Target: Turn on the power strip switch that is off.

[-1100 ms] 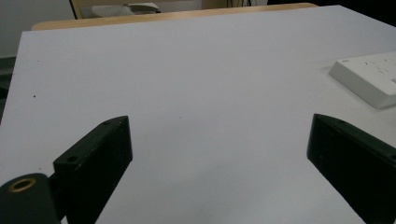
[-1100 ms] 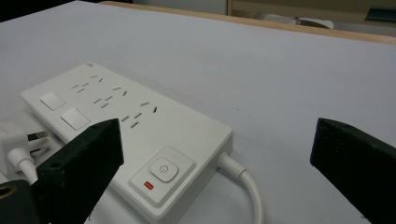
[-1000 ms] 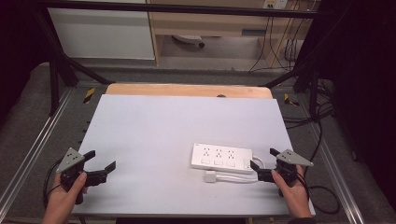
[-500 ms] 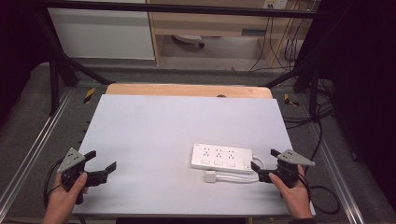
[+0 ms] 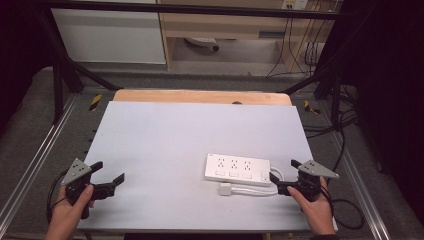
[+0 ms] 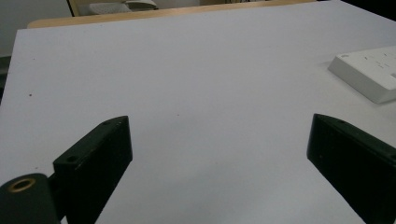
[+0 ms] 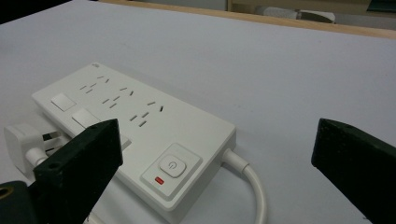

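Note:
A white power strip (image 5: 237, 169) lies flat on the white tabletop (image 5: 190, 135) toward the near right; its sockets and round power button (image 7: 172, 164) face up. Its white cable (image 5: 255, 189) loops along the near side and ends in a white plug (image 5: 224, 189) lying beside the strip. My right gripper (image 5: 288, 176) is open just right of the strip's cable end, its jaws spread wide with nothing between them. At the near left corner my left gripper (image 5: 107, 172) is open over bare table, far from the power strip (image 6: 369, 74).
A wooden board (image 5: 200, 96) edges the table's far side. Metal frame rails (image 5: 30, 165) run along both sides, and loose cables (image 5: 345, 207) hang off the right. A white cabinet (image 5: 110, 35) stands behind on the floor.

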### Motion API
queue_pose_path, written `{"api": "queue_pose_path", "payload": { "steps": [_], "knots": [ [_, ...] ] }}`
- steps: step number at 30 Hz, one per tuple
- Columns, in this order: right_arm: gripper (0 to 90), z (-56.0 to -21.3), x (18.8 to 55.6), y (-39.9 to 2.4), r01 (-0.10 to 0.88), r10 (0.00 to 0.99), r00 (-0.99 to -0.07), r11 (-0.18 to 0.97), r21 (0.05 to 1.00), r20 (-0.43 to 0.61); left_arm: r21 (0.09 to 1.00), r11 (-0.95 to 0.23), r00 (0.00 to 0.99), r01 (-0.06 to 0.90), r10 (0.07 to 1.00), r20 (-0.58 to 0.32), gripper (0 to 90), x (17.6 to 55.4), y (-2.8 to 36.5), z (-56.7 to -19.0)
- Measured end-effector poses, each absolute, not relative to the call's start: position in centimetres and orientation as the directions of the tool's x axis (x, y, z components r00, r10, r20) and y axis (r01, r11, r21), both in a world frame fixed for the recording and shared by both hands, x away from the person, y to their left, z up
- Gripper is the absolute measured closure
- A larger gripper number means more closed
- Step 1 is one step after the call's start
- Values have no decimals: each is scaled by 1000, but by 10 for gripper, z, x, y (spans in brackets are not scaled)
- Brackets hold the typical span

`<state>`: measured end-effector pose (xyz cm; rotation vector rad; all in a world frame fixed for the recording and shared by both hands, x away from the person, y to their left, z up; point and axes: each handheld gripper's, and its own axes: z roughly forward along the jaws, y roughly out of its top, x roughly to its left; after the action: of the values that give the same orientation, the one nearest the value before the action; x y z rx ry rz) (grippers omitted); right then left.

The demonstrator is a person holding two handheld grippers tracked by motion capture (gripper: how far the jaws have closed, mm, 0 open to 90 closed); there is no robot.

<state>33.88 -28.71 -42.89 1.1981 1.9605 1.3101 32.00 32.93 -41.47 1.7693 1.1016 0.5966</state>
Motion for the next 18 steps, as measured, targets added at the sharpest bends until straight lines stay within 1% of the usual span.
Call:
{"api": "queue_pose_path", "payload": {
  "steps": [18],
  "knots": [
    [22,-423,339,-287,380,873,-483,137,915,70,892,-164,479,421,875,-66,69,320,329,-415]
  ]
}}
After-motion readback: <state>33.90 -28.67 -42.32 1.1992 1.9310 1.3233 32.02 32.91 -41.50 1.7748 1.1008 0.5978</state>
